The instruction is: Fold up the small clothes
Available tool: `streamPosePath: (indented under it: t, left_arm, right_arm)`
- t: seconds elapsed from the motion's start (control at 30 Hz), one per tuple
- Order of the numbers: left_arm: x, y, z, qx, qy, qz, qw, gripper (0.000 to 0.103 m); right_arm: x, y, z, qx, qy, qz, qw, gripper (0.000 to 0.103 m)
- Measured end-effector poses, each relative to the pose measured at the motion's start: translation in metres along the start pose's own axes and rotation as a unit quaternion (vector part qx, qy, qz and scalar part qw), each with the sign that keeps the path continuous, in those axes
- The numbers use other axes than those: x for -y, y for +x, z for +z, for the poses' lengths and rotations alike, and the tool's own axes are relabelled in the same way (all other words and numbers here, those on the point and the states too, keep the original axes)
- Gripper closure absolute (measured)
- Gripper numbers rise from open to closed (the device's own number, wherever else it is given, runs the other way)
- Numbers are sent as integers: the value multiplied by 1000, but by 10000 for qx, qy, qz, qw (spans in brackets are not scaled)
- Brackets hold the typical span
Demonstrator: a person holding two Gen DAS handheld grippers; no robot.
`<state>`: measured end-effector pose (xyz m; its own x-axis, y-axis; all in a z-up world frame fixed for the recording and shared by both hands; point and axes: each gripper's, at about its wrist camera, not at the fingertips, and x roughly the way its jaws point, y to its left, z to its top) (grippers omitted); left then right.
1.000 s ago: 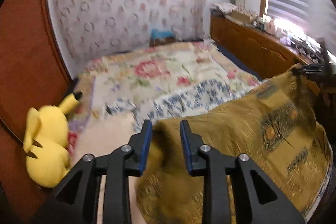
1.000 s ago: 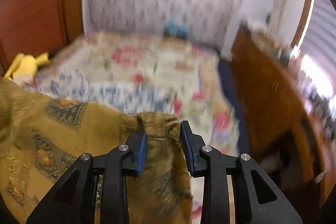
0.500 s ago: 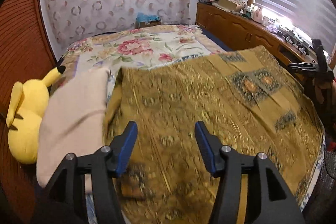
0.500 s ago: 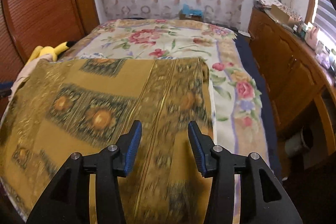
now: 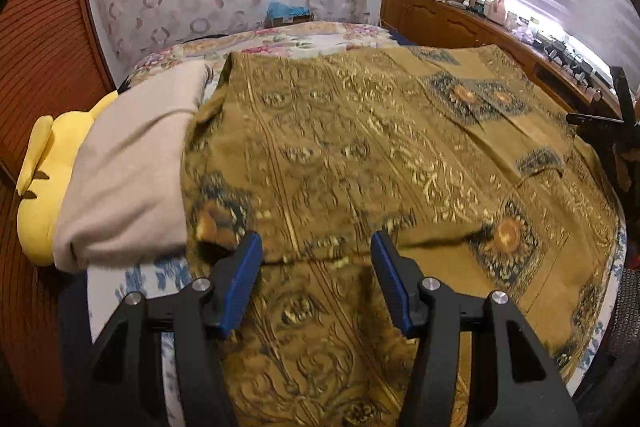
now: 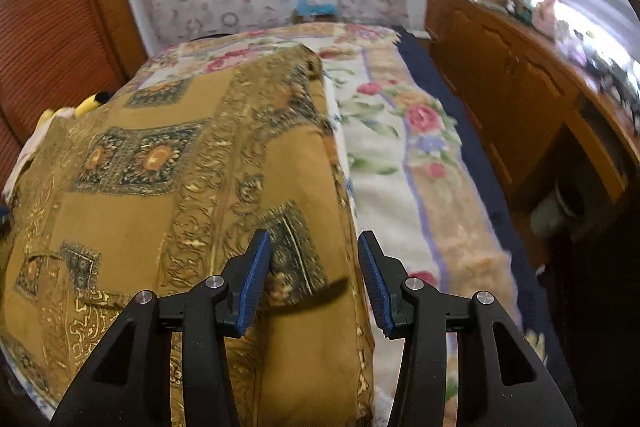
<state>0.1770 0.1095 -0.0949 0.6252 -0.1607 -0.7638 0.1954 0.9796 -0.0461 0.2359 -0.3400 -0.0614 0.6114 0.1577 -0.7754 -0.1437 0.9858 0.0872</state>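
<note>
Ochre cloth (image 5: 360, 155), gripped and airborne a second before, lay spread over the bed (image 6: 400, 155); left gripper (image 5: 316, 283) and right gripper (image 6: 314, 283) hung apart, apparently empty, so folding could begin.

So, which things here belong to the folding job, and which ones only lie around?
For the job:
- gold patterned cloth
- left tongs, open
- right tongs, open

Only lying around:
- yellow plush toy
- beige cloth
- floral bedspread
- wooden cabinet
</note>
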Motion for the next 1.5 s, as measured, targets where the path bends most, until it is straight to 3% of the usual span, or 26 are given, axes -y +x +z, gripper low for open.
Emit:
streamPosePath:
  t: [0.1, 0.23, 0.3, 0.4, 0.57, 0.87, 0.97, 1.17, 1.23, 1.4, 1.5]
  left_arm:
    - [4, 8, -10, -126, -13, -39, 9999, 47]
    - [11, 10, -16, -93, 110, 67, 9999, 47]
    - [11, 11, -17, -62, 73, 66, 9999, 43]
    - [12, 12, -17, -39, 109, 99, 9999, 39]
    - [11, 11, -17, -40, 91, 81, 9999, 38]
    - [9, 9, -19, -77, 101, 60, 9999, 38]
    - [1, 4, -19, -131, -100, 29, 9999, 38]
    - [-30, -25, -12, 416, -722, 90, 9965, 38]
    - [-37, -27, -8, 444, -774, 219, 9958, 42]
    - [-40, -11, 3, 293, -680, 290, 9968, 66]
    - [-34, 2, 10, 209, -461, 509, 9974, 67]
  right_arm:
    - [4, 6, -8, -129, 199, 110, 9997, 58]
    - [-2, 4, -14, 6, 209, 189, 9996, 81]
    - [-9, -1, -15, 167, 148, 324, 9992, 86]
    - [-20, -9, -19, 378, 121, 552, 9977, 87]
    - [-26, 0, -24, 236, 222, 203, 9993, 86]
    - [-18, 2, -24, 226, 393, 217, 9987, 86]
    - [-19, 3, -23, 212, 370, 196, 9989, 86]
    - [-23, 4, -25, 204, 273, 77, 9994, 86]
    - [-26, 5, -25, 196, 210, 1, 9996, 86]
    - [-29, 7, -26, 184, 155, -67, 9997, 86]
    - [-29, 7, -26, 183, 159, -63, 9997, 86]
